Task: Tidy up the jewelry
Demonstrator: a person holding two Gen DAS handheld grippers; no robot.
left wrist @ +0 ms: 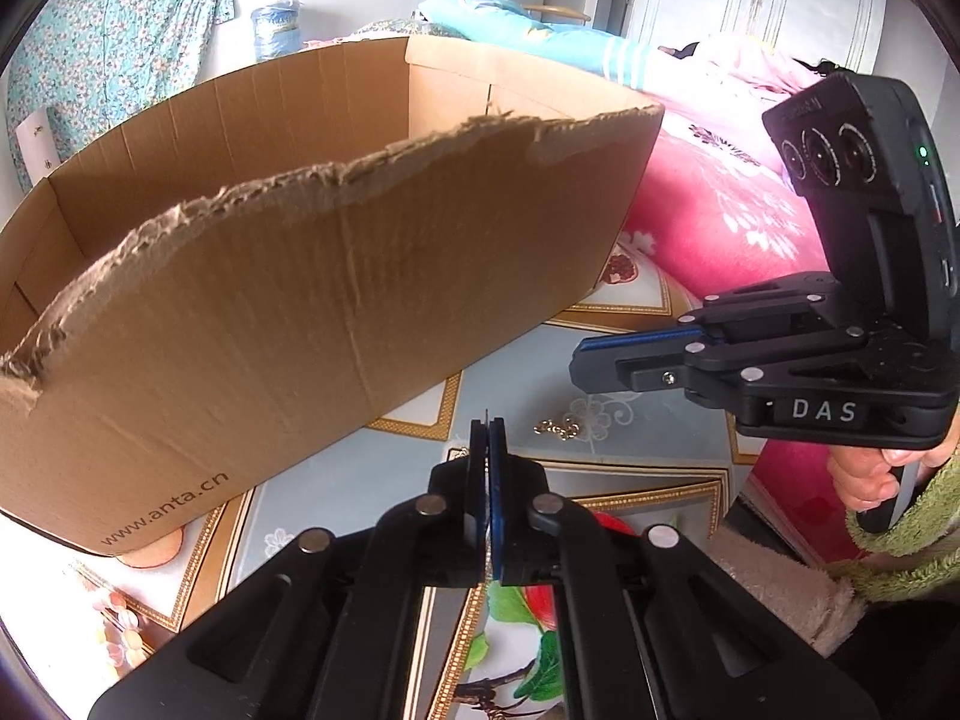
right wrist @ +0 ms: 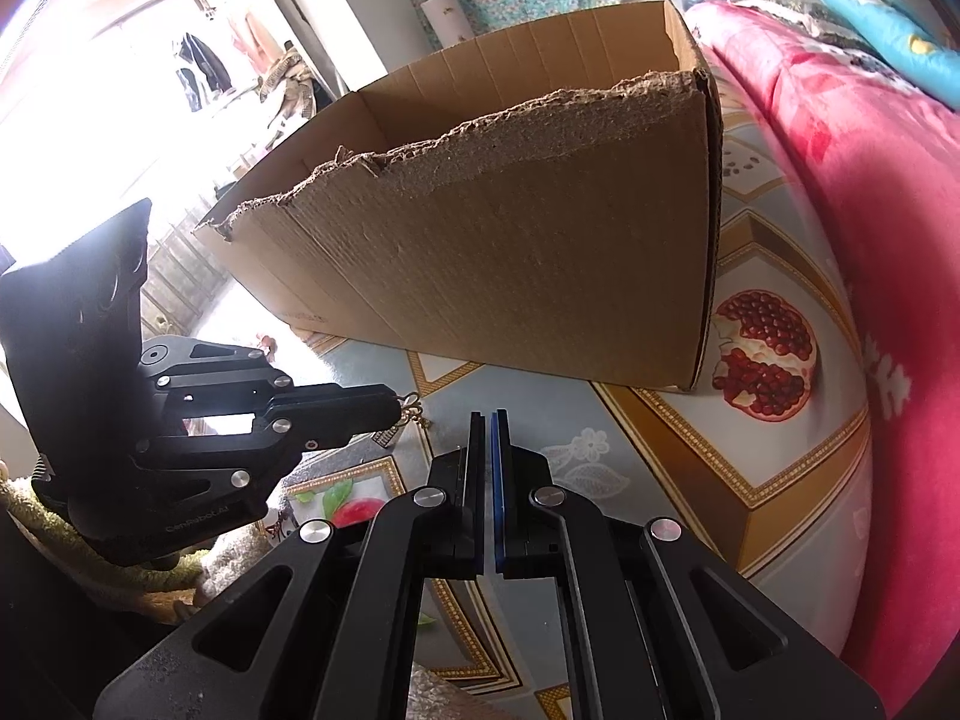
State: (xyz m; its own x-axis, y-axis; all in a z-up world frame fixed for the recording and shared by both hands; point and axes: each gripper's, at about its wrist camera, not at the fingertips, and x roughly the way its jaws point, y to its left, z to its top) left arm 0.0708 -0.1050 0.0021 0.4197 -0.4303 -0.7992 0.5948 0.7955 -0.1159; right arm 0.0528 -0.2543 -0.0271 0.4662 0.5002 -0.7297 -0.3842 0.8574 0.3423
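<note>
Gold chain trinket (left wrist: 558, 429) lies loose beside the torn brown cardboard box (left wrist: 300, 300), likely its home; my left gripper (left wrist: 487, 423) and right gripper (right wrist: 487, 417) hover clenched

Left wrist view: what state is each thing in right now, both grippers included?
left gripper: shut; a thin wire shows at its tips, grip unclear.
right gripper: shut but for a slit, nothing in it.
cardboard box: upright, top open, front edge torn.
gold jewelry: loose on the tablecloth, outside the box.
</note>
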